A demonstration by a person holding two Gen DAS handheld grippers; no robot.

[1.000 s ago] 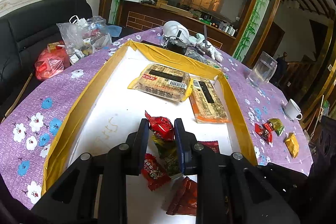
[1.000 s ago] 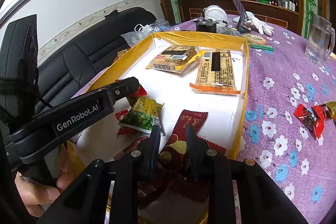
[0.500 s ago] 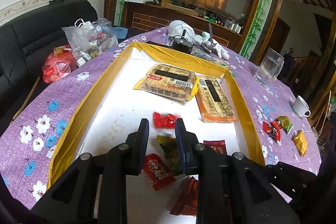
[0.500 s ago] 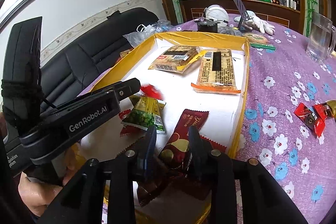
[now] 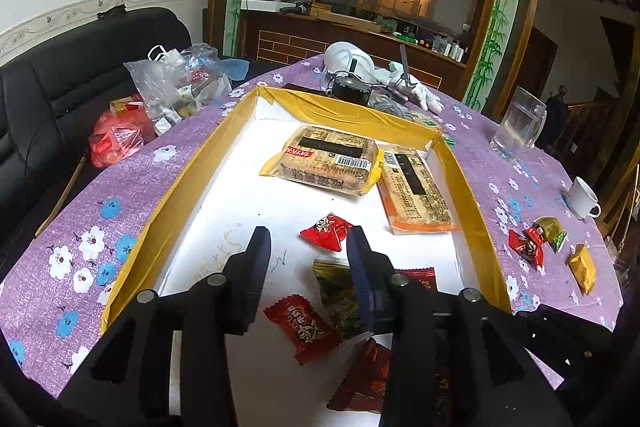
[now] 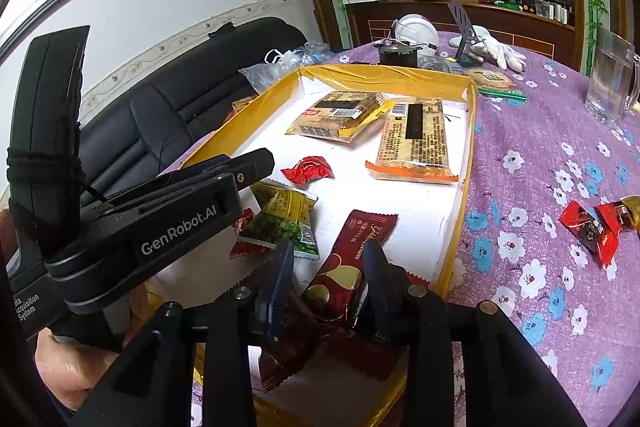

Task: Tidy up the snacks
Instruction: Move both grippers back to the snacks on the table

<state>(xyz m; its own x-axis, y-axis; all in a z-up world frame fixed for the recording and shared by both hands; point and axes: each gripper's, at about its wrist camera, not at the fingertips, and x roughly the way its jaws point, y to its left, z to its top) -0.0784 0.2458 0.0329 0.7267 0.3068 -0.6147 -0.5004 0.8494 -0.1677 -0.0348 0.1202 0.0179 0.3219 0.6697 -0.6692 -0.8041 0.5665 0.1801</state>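
A round table (image 5: 132,183) under a purple cloth printed with white and blue flowers fills both views. On it lies a shallow yellow-walled tray (image 5: 188,183) with a white floor, running from the lower middle to the upper middle of each frame.

Toward the tray's far end lie two flat biscuit packs (image 5: 332,159), side by side and touching. Each has a black bar, a barcode and small print too fine to read; the left one carries a red label.

In the right wrist view the left gripper (image 6: 256,163) comes in from the lower left, its arm printed "GenRobot.AI", with a hand (image 6: 76,363) below it. In its own view the left gripper (image 5: 306,247) hovers over the tray floor, its jaws just opened and nothing between them. A red candy (image 5: 326,231) lies just beyond its tips.

A dark red wrapper (image 6: 356,259) with gold script, not legible, lies at the tray's near end. The right gripper (image 6: 328,259) has been opening; its jaws stand apart on either side of this wrapper, not pressing it.

Left of it lies a green and yellow packet (image 6: 286,219), bearing a QR code. A second red candy (image 5: 304,323) with a cartoon face lies at lower centre of the left view.

On the cloth at the right edge sit loose red candies (image 6: 592,227).
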